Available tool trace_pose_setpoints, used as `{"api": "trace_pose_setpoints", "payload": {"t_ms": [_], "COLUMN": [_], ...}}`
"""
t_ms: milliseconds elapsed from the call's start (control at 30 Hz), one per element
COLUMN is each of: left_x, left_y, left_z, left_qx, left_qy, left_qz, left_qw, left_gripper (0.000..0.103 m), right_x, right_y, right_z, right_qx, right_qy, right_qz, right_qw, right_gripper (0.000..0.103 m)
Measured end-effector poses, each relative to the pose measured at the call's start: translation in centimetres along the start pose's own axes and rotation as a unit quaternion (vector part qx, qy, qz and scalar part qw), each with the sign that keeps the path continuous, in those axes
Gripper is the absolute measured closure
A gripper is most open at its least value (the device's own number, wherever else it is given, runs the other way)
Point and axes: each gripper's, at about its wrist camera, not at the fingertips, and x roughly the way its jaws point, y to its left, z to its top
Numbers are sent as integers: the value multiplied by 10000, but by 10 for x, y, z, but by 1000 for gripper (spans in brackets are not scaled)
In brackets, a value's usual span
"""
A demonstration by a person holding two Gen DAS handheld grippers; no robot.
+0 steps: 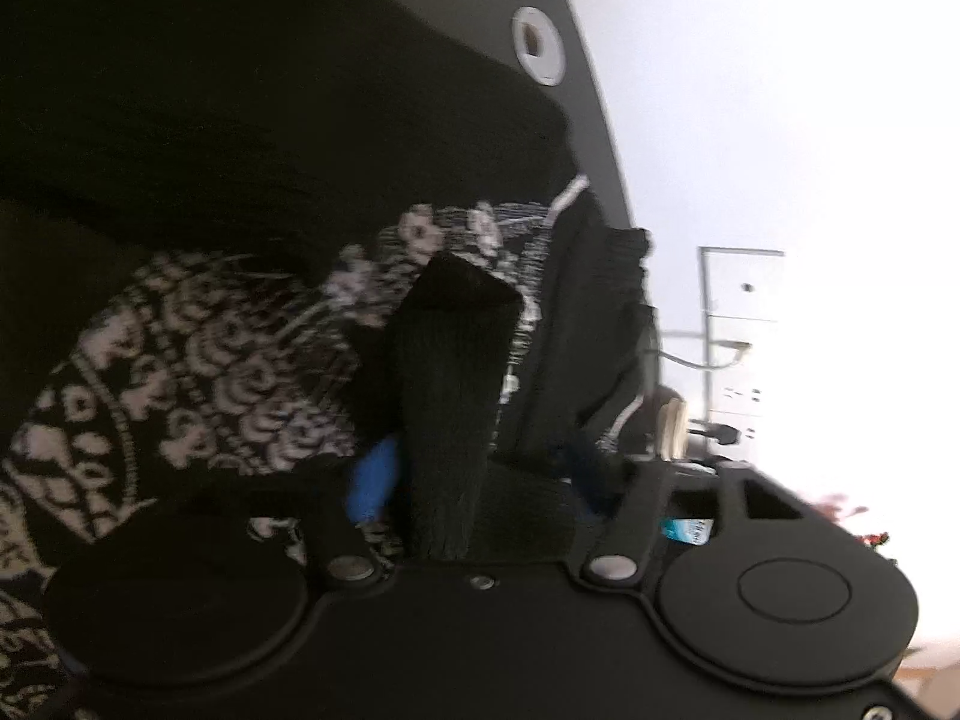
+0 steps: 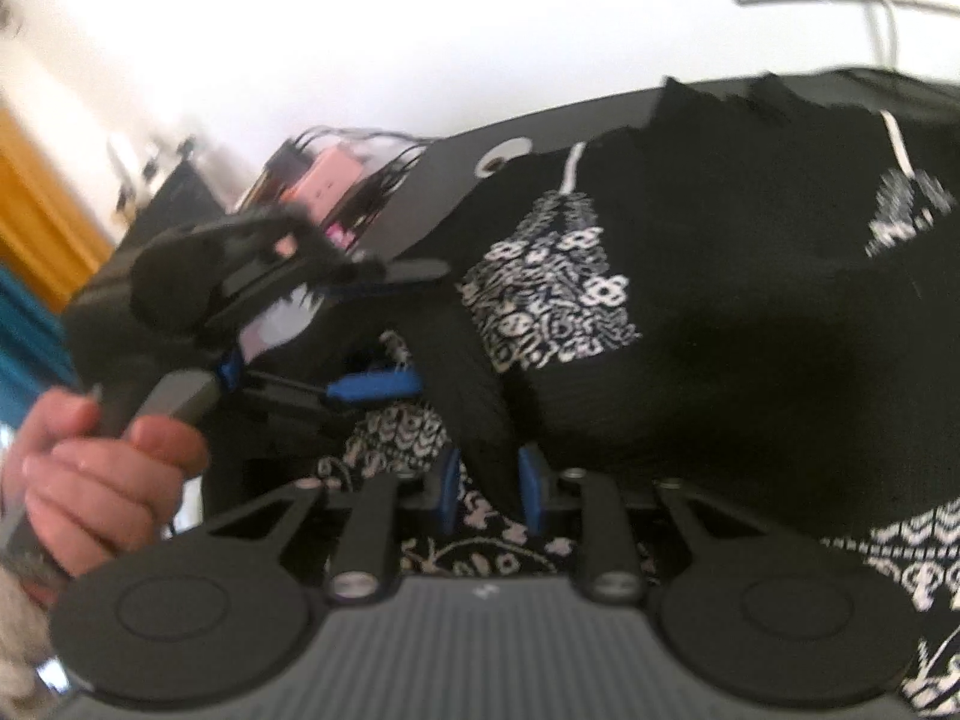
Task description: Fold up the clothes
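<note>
I have the garment (image 2: 720, 300), black with white floral print, bunched on the dark table (image 2: 444, 180), part of it lifted toward both cameras. My right gripper (image 2: 489, 480) has its blue pads (image 2: 531, 480) closed near together on a black fold that rises between them. My left gripper (image 1: 474, 468) looks likewise closed on a black strip of cloth standing up between its fingers, one blue pad (image 1: 372, 474) showing to the left; motion blur leaves that grip a judgement. In the right view a hand (image 2: 102, 468) holds the left tool at near left.

The cloth looks soft, light and limp: it will sag and slide wherever unsupported. I judge hems and corners the best holds, not mid-panel bunches, kept taut between both grippers.
</note>
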Motion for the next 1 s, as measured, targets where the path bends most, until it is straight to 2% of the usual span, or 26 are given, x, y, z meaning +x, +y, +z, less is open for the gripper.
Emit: {"api": "trace_pose_setpoints", "payload": {"t_ms": [33, 67, 133, 167, 267, 300, 333, 400, 500, 600, 733, 800, 833, 867, 933, 1000], "left_x": [-2, -1, -2, -5, -12, -17, -20, -20, -19, -24, -39, -38, -38, -38, -40, -39], "left_y": [3, 4, 3, 3, 6, 8, 10, 10, 12, 22, 37, 41, 42, 43, 43, 39], "left_z": [-1, -1, -3, -4, -6, -7, -8, -9, -9, -8, -7, -6, -5, -5, -5, -6], "left_qx": [-10, 13, 109, 113, -35, -98, -169, -299, -534, -906, -1324, -1474, -1522, -1546, -1487, -1297], "left_qy": [-4, -7, -12, -20, -42, -48, -48, -1, 135, 264, 323, 335, 340, 342, 266, 205], "left_qz": [-17, -39, 53, 161, 428, 447, 445, 437, 414, 297, 185, 139, 144, 174, 251, 224], "left_qw": [10000, 10000, 9999, 9998, 9991, 9989, 9989, 9986, 9976, 9951, 9905, 9884, 9877, 9872, 9882, 9911], "left_gripper": [44, 63, 85, 88, 92, 92, 92, 92, 92, 92, 92, 92, 85, 55, 11, 12], "right_x": [0, 1, 1, 1, -1, -2, -3, -5, -2, 8, 26, 34, 36, 36, 30, 22], "right_y": [3, 6, 14, 18, 37, 45, 54, 74, 98, 109, 106, 100, 94, 87, 70, 53], "right_z": [0, -1, -2, -3, -3, -4, -5, -8, -15, -22, -29, -30, -27, -23, -12, -1], "right_qx": [-101, -202, -410, -528, -1151, -1430, -1730, -2415, -3248, -3728, -3983, -3953, -3796, -3502, -2660, -1791], "right_qy": [34, 69, 80, 61, -120, -197, -276, -408, -478, -433, -198, -4, 102, 153, 127, -50], "right_qz": [11, 21, -88, -197, -691, -866, -1027, -1199, -1245, -1312, -1593, -1739, -1706, -1570, -1199, -837], "right_qw": [9999, 9998, 9991, 9984, 9909, 9857, 9792, 9621, 9363, 9176, 9031, 9020, 9093, 9233, 9564, 9802], "right_gripper": [81, 81, 81, 81, 77, 70, 61, 56, 54, 54, 54, 58, 76, 84, 87, 87]}}
